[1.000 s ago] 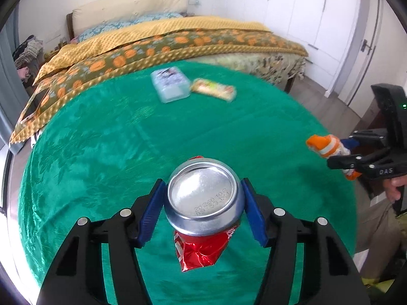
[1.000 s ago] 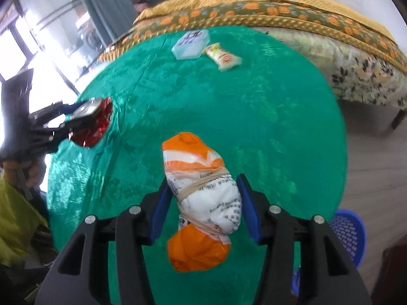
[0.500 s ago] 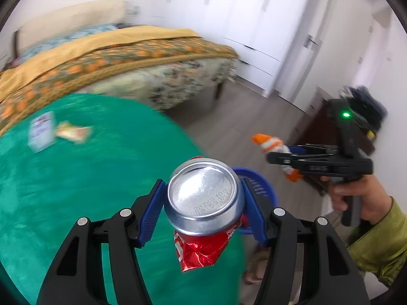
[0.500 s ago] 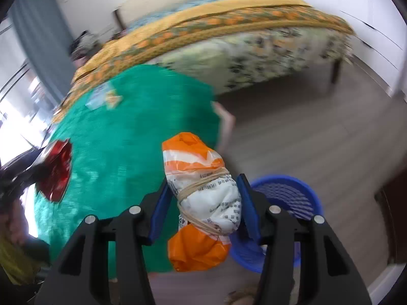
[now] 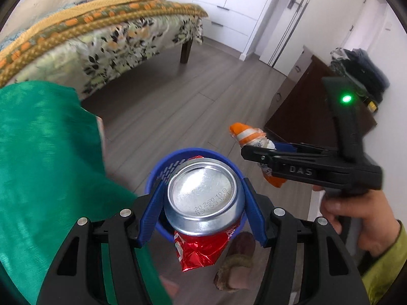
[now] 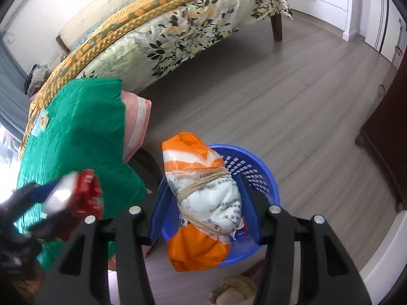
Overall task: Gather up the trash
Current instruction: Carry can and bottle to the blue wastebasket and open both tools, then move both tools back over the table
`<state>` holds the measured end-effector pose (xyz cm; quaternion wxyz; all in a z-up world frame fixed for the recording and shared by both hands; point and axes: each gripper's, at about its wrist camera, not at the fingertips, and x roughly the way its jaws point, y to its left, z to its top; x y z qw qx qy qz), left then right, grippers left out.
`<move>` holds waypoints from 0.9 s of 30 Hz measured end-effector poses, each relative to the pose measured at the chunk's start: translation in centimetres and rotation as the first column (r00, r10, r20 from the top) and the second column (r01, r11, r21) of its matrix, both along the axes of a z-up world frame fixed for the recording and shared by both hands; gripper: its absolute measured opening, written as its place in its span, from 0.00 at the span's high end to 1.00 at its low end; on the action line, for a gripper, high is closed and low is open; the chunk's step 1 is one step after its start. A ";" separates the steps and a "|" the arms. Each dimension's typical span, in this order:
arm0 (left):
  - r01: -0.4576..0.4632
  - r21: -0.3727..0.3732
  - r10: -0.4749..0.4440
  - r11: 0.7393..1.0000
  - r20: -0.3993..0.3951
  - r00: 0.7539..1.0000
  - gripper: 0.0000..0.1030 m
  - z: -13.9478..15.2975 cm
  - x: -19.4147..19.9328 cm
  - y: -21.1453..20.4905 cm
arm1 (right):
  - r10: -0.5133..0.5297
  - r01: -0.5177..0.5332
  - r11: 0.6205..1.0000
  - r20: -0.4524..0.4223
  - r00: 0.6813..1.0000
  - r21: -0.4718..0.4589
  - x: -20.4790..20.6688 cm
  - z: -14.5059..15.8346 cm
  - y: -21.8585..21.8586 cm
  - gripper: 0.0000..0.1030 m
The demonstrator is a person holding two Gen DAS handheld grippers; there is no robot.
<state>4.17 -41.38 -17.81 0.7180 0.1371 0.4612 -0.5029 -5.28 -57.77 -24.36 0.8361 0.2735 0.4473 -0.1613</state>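
Crushed can (image 5: 203,203) hides most of blue basket (image 5: 178,156) — contents unreadable.

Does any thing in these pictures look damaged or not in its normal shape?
Yes. The red can in the left gripper is crushed: its lower body is crumpled foil, while the silver end stays round. The orange and white bag in the right gripper is only bundled with rubber bands, not torn.
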 end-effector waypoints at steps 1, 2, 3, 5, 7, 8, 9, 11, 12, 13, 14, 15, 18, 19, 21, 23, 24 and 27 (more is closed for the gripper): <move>-0.002 0.005 0.002 1.000 -0.005 1.000 0.42 -0.5 0.1 -0.4 | 0.002 -0.002 1.000 0.003 1.000 0.004 0.1 -0.1 -0.2 0.51; -0.005 0.014 0.005 1.000 -0.010 1.000 0.41 -1.3 0.2 -1.2 | 0.003 -0.003 1.000 0.004 1.000 0.008 0.1 -0.2 -0.4 0.51; -0.008 0.019 0.009 1.000 -0.014 1.000 0.41 -2.0 0.3 -1.8 | 0.002 -0.002 1.000 0.003 1.000 0.011 0.1 -0.3 -0.6 0.50; -0.010 0.024 0.011 1.000 -0.024 1.000 0.31 -3.3 0.6 -2.7 | -0.006 0.006 1.000 0.006 1.000 0.021 0.2 -0.8 -1.1 0.45; -0.034 0.032 0.035 0.999 -0.023 0.999 0.16 -4.4 1.1 -3.1 | -0.025 0.025 0.999 0.004 1.000 0.044 0.2 -1.3 -1.7 0.33; -0.045 0.033 0.046 0.998 -0.018 0.999 0.14 -4.6 1.2 -3.2 | -0.040 0.040 0.998 0.010 0.999 0.057 0.0 -1.3 -2.0 0.31; -0.056 0.039 0.057 0.998 -0.015 0.998 0.14 -4.7 1.4 -3.2 | -0.051 0.050 0.997 0.018 0.999 0.062 -0.2 -1.2 -2.2 0.31; -0.075 0.039 0.075 0.996 -0.013 0.997 0.11 -4.4 1.7 -2.7 | -0.066 0.064 0.997 0.027 0.997 0.050 -0.5 -0.9 -2.5 0.25; -0.082 0.028 0.082 0.996 -0.004 0.997 0.11 -3.8 1.8 -2.2 | -0.074 0.073 0.997 0.028 0.997 0.040 -0.7 -0.7 -2.5 0.23; -0.086 0.019 0.086 0.996 0.006 0.996 0.09 -3.3 1.8 -1.8 | -0.083 0.082 0.996 0.029 0.996 0.028 -0.8 -0.6 -2.6 0.20; -0.089 0.005 0.089 0.996 0.026 0.996 0.08 -2.4 1.6 -1.2 | -0.088 0.087 0.996 0.029 0.996 0.017 -0.9 -0.5 -2.5 0.17; -0.090 -0.009 0.091 0.996 0.050 0.995 0.07 -1.3 1.3 -0.4 | -0.091 0.090 0.996 0.029 0.995 0.004 -0.9 -0.3 -2.4 0.15; -0.088 -0.045 0.093 0.995 0.114 0.989 0.05 1.5 0.5 2.4 | -0.102 0.103 0.992 0.016 0.995 -0.071 -0.7 0.2 -1.7 0.08; -0.089 -0.052 0.095 0.995 0.135 0.986 0.05 2.2 0.4 3.5 | -0.101 0.102 0.989 0.009 0.995 -0.106 -0.6 0.5 -1.2 0.08; -0.116 -0.055 0.125 0.992 0.181 0.976 0.05 3.5 0.3 6.7 | -0.089 0.088 0.985 0.006 0.996 -0.147 -0.3 0.8 -0.3 0.08; -0.156 -0.048 0.162 0.987 0.203 0.966 0.05 4.1 0.4 9.5 | -0.062 0.064 0.979 0.017 0.998 -0.192 0.0 1.3 1.0 0.08; -0.179 -0.041 0.184 0.983 0.212 0.960 0.05 4.4 0.7 11.0 | -0.046 0.050 0.975 0.022 0.999 -0.217 0.2 1.6 1.7 0.08; -0.268 -0.010 0.261 0.963 0.260 0.930 0.05 4.7 1.8 16.0 | 0.043 -0.020 0.942 0.060 0.997 -0.335 0.8 3.2 5.5 0.08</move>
